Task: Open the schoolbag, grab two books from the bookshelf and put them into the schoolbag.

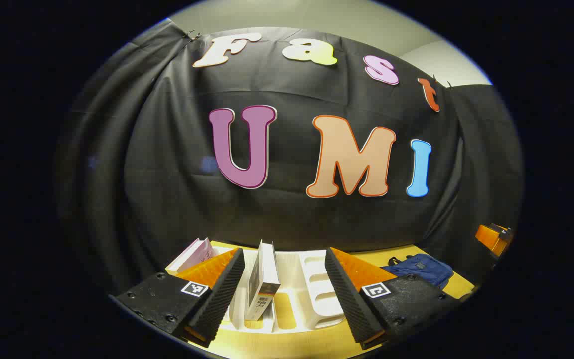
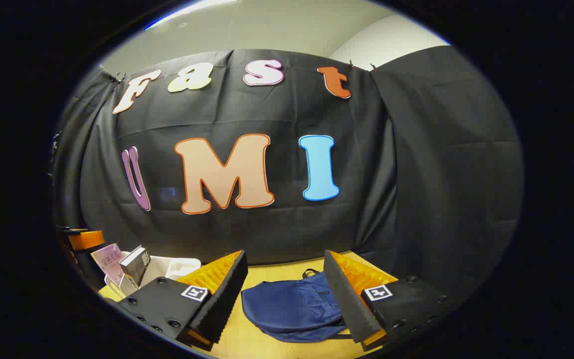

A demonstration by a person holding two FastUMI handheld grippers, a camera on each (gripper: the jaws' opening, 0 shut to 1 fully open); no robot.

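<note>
Fingers (image 1: 227,289) of both grippers spread wide, left framing bookshelf (image 1: 317,294), right flanking schoolbag (image 2: 292,309).

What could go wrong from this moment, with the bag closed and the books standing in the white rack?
1. The blue schoolbag lies flat and limp on the table, so it may slide or bunch when the open right tool tries to open it.
2. The upright book leans loosely in the white rack; the open left tool could tip it, or disturb the pink book beside it.

black tool (image 1: 284,294), orange ribbed fingers (image 1: 361,271), square markers
</note>
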